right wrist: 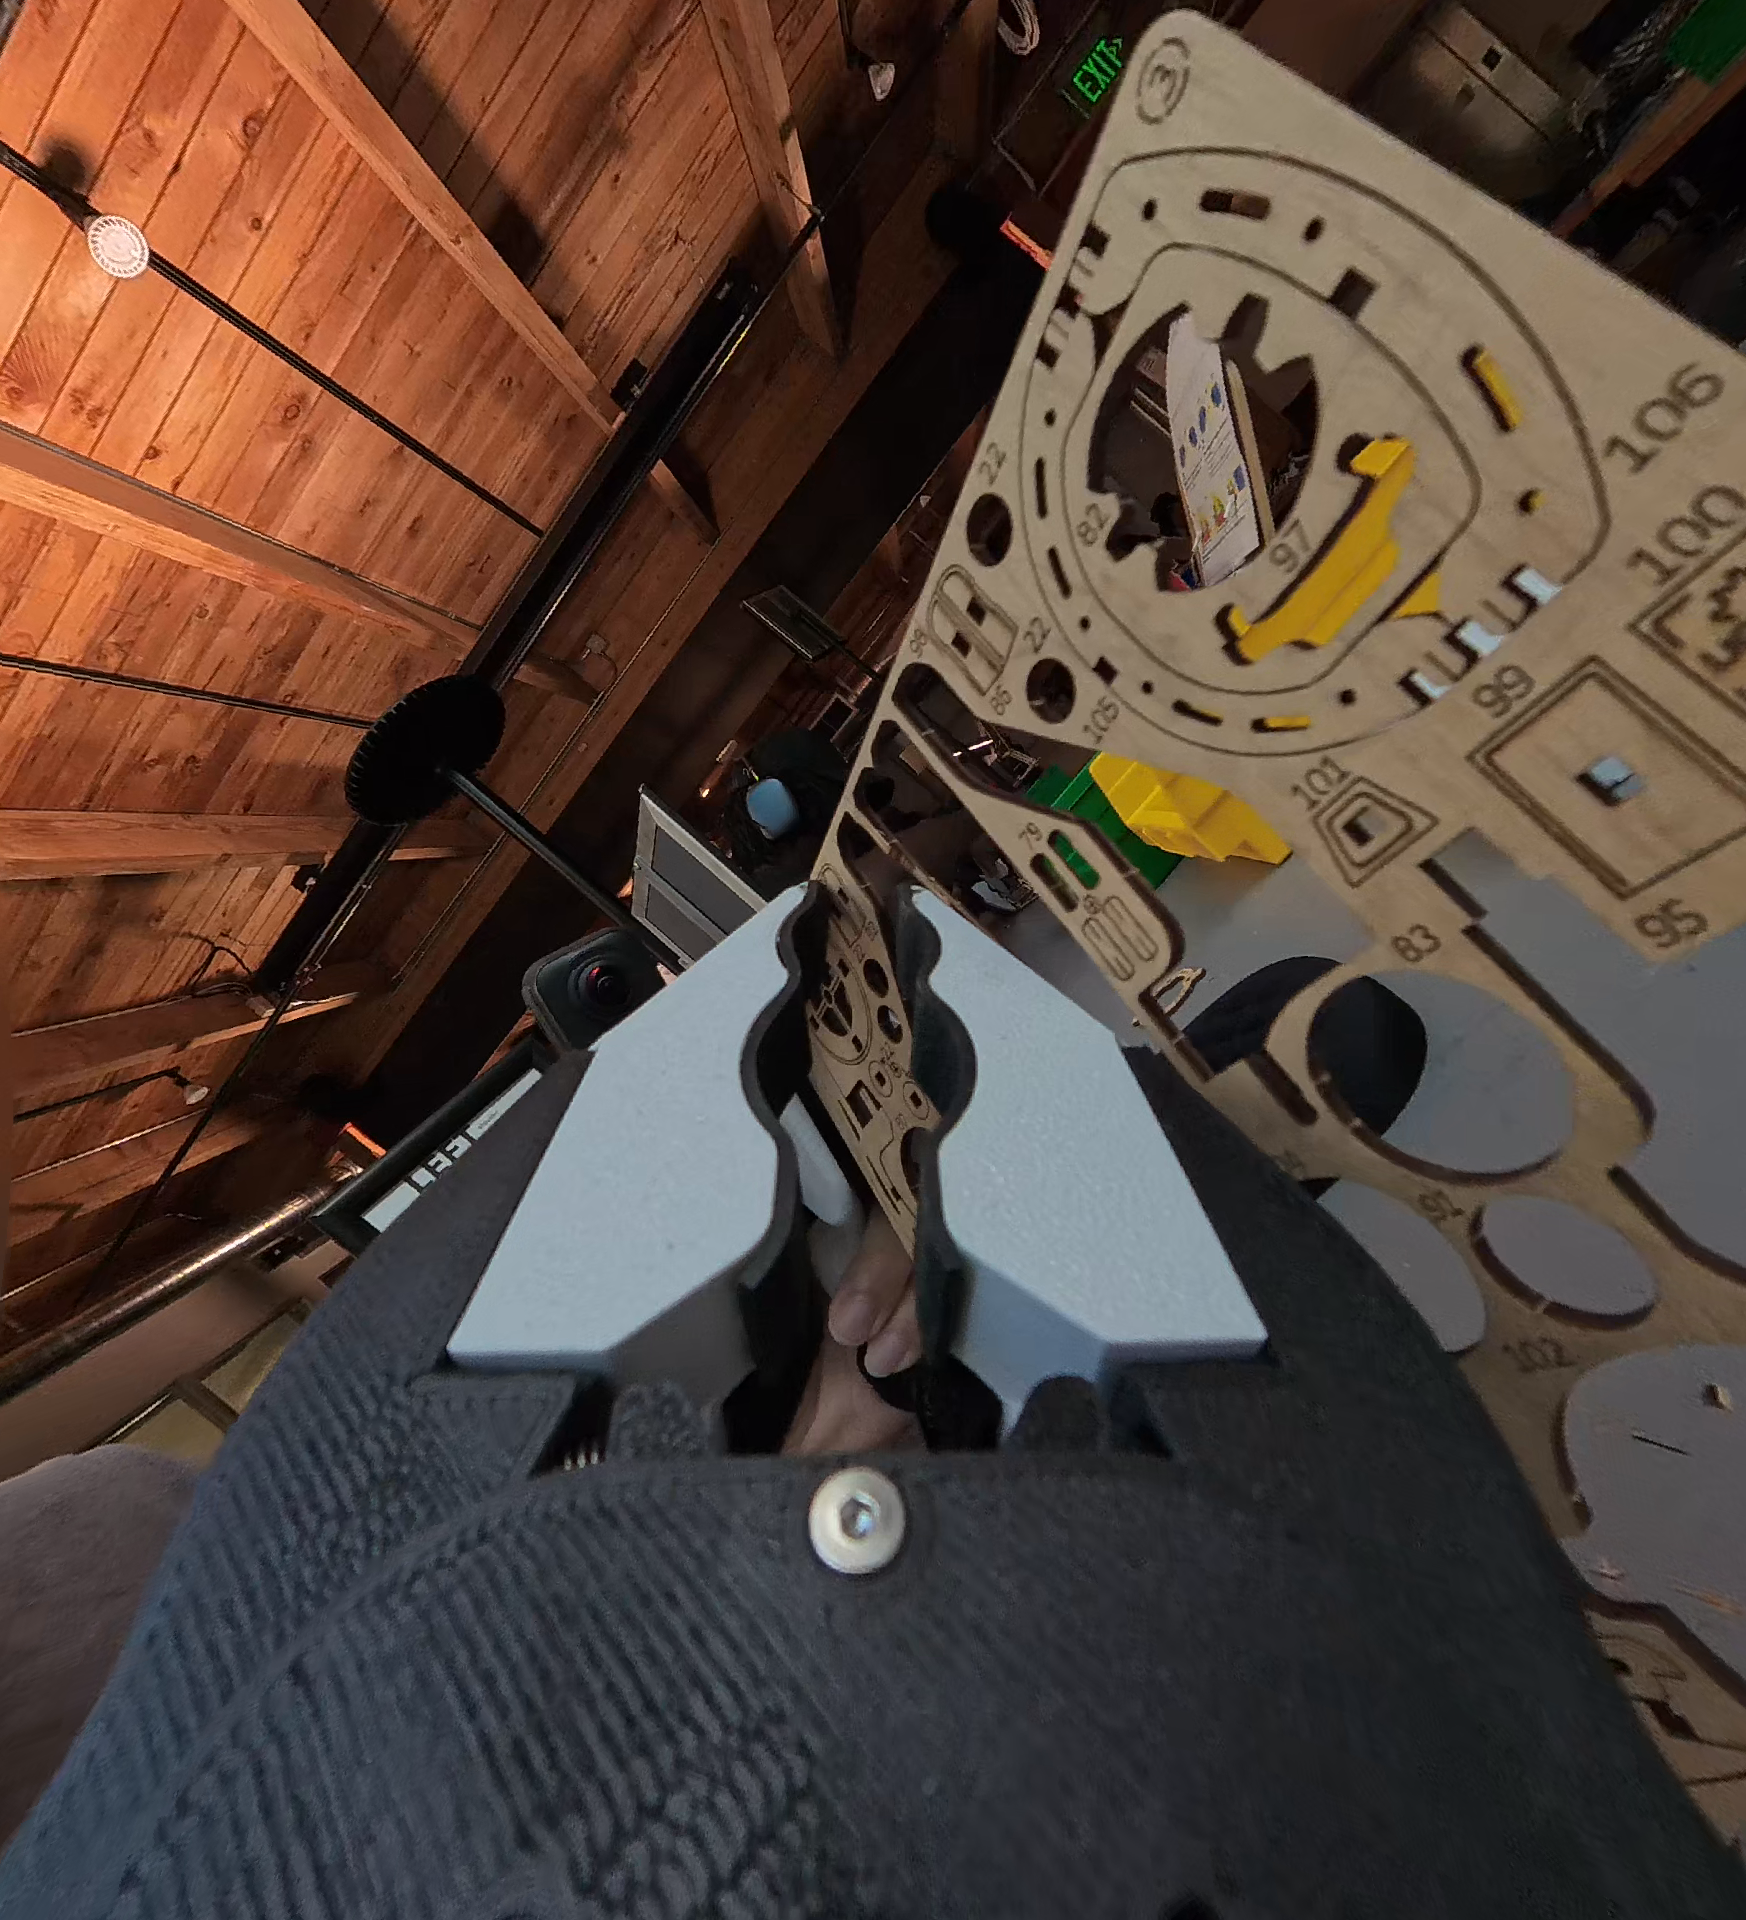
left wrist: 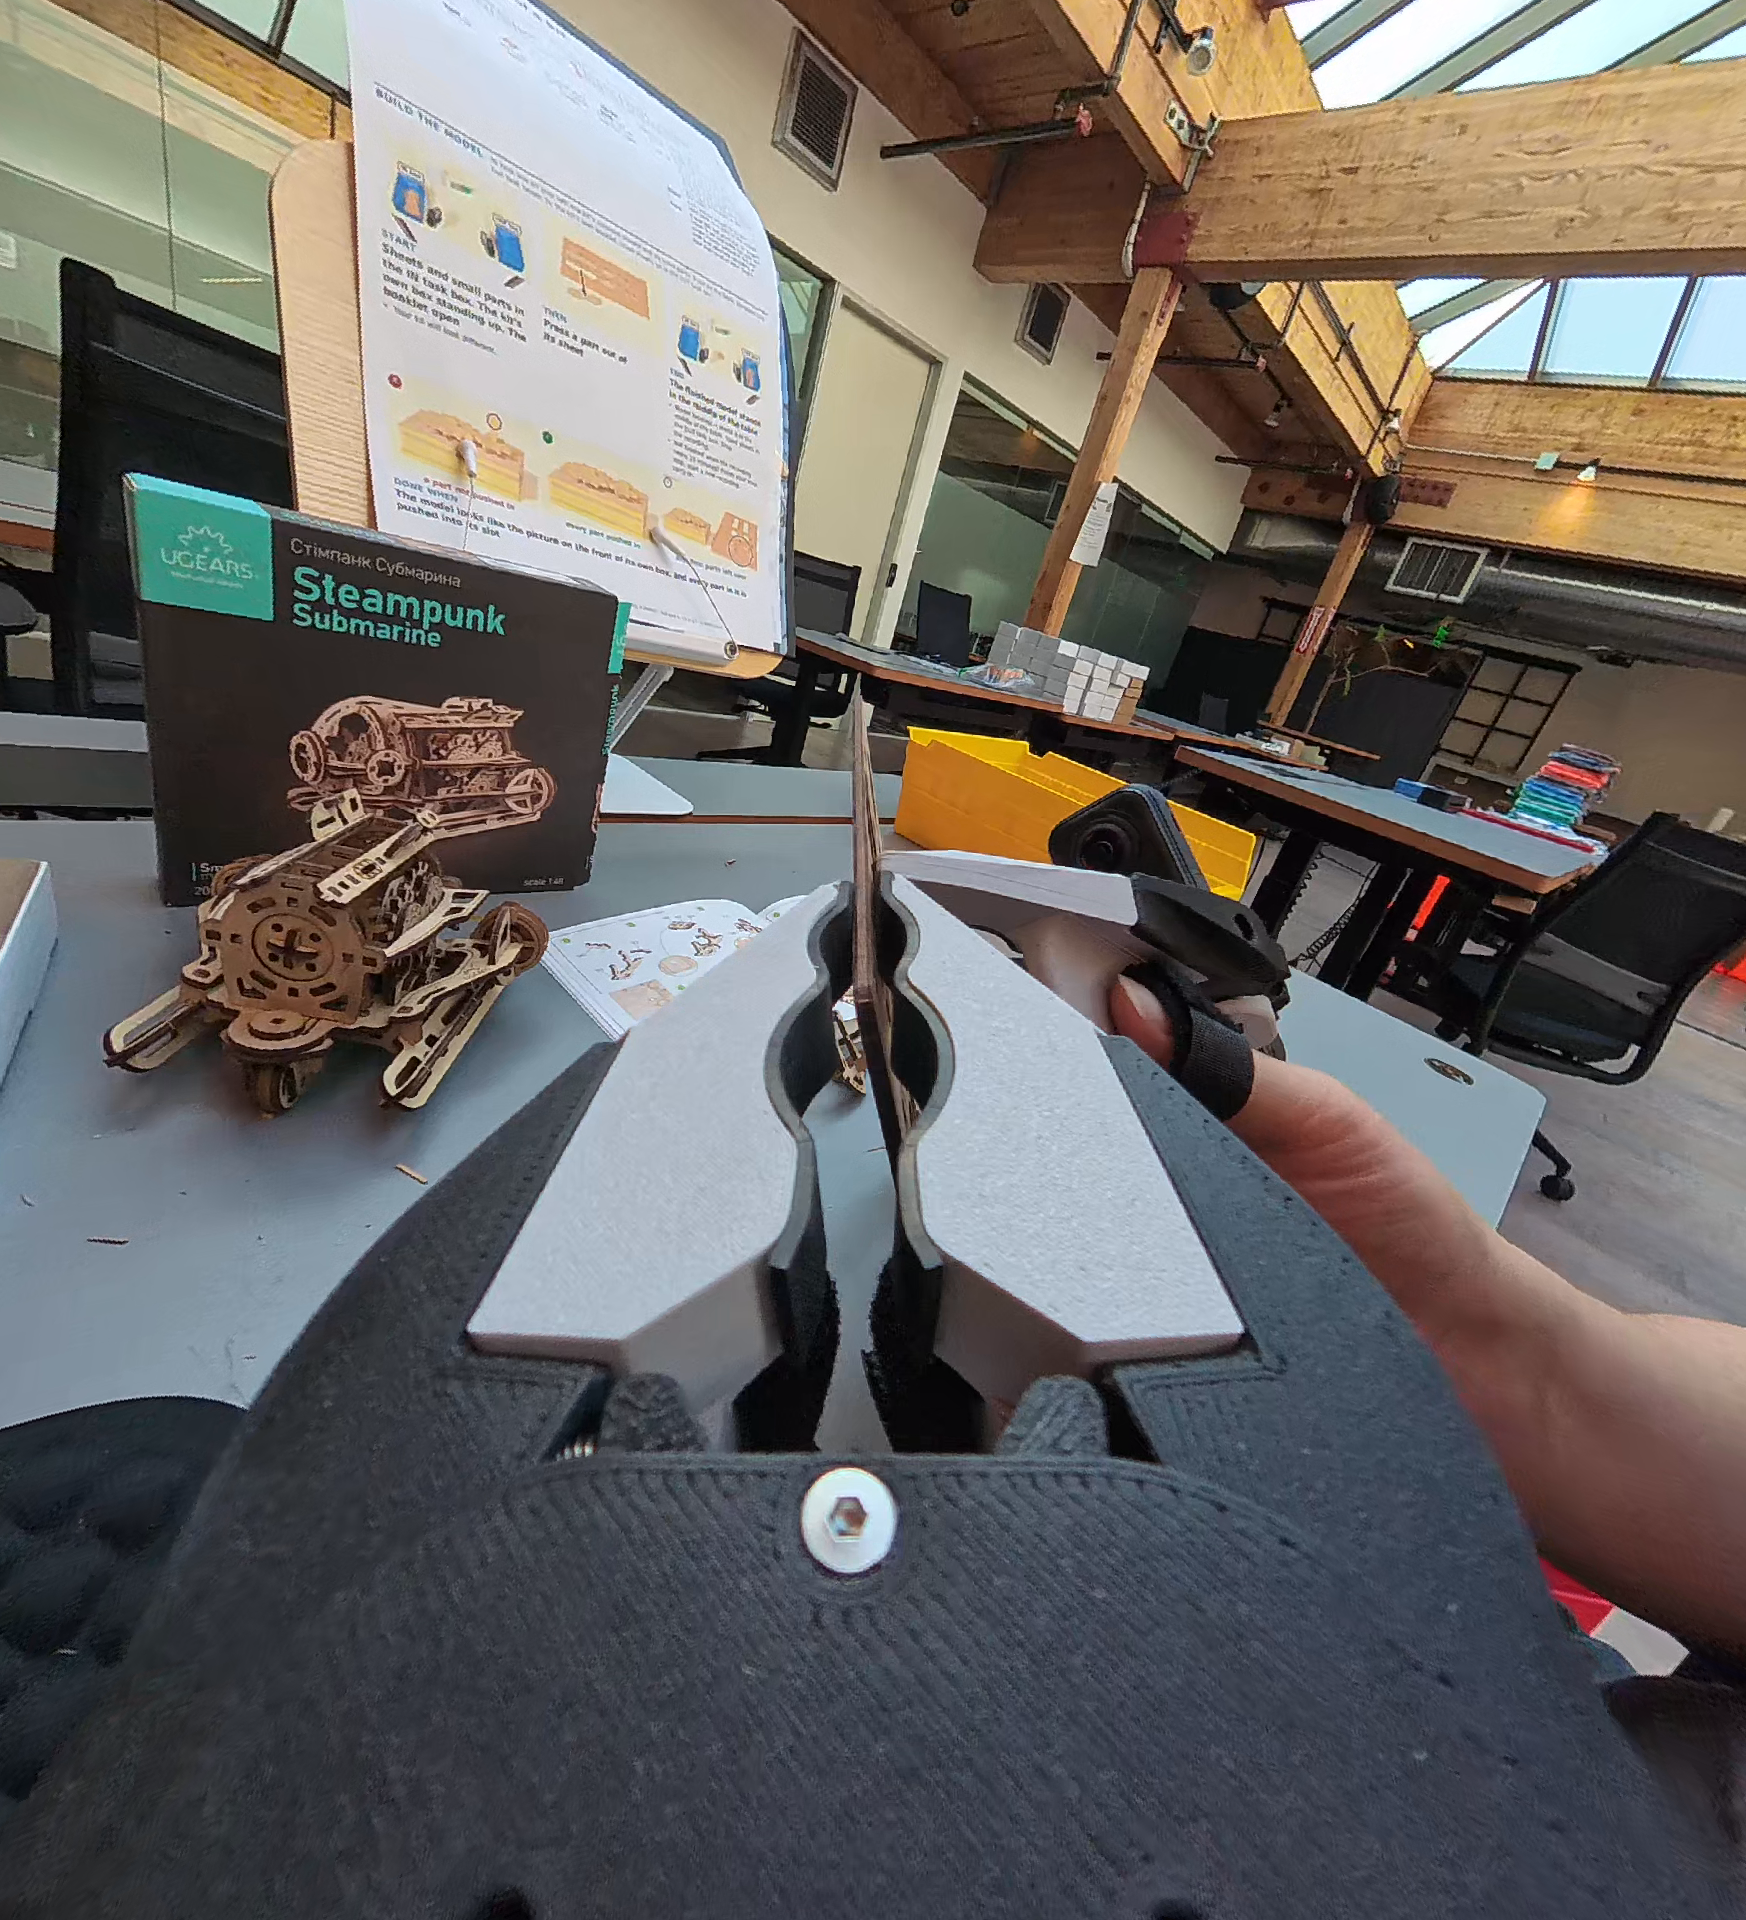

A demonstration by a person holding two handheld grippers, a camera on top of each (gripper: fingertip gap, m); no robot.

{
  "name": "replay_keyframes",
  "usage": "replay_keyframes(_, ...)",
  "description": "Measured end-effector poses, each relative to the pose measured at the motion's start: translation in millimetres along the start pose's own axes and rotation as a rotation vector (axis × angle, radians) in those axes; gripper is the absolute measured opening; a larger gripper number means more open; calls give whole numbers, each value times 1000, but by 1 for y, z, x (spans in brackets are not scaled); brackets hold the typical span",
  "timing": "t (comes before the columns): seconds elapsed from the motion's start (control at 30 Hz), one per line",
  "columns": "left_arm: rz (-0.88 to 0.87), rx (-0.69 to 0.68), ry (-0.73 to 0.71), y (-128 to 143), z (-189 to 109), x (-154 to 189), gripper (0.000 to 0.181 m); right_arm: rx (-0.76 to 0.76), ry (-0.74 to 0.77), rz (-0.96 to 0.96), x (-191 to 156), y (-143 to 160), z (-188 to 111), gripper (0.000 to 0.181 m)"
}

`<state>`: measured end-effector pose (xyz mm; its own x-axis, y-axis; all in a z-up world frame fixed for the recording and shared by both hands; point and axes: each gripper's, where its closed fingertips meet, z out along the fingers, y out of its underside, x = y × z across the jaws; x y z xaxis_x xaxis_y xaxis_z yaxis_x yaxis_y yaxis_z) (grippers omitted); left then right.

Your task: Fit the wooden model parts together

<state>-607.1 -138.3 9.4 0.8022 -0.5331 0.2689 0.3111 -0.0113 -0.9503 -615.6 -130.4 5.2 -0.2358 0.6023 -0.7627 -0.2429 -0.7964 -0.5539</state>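
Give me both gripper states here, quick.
Left gripper: shut on the wooden parts sheet, seen edge-on.
Right gripper: shut on the same wooden parts sheet.

Thin laser-cut plywood sheet [right wrist: 1368,582] with engraved part outlines and many punched-out holes, held upright on edge, pinched between both grippers' fingers, extending beyond the fingertips. Partly built wooden model [left wrist: 329,956], brown gears and frames, sits tilted on the table, well left of the left fingers.

Grey table [left wrist: 173,1278] bears wooden model [left wrist: 329,966], box [left wrist: 370,707], booklet [left wrist: 661,961].
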Motion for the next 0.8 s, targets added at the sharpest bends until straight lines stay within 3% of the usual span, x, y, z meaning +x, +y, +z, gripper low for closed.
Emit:
replay_keyframes(0.47, 87, -10, -48, 1, 3, 4, 1, 15, 5, -81, -2, -2, -4, 10)
replay_keyframes(0.57, 84, -66, -40, 0, 14, 8, 1, 70, -93, -35, -4, -12, -10, 9)
replay_keyframes(0.67, 192, -153, -79, -4, 34, 15, 1, 133, -224, 76, -6, -29, -21, 10)
replay_keyframes(0.8, 334, -207, -136, -13, 55, 26, 1, 171, -301, 64, -15, -53, -30, 10)
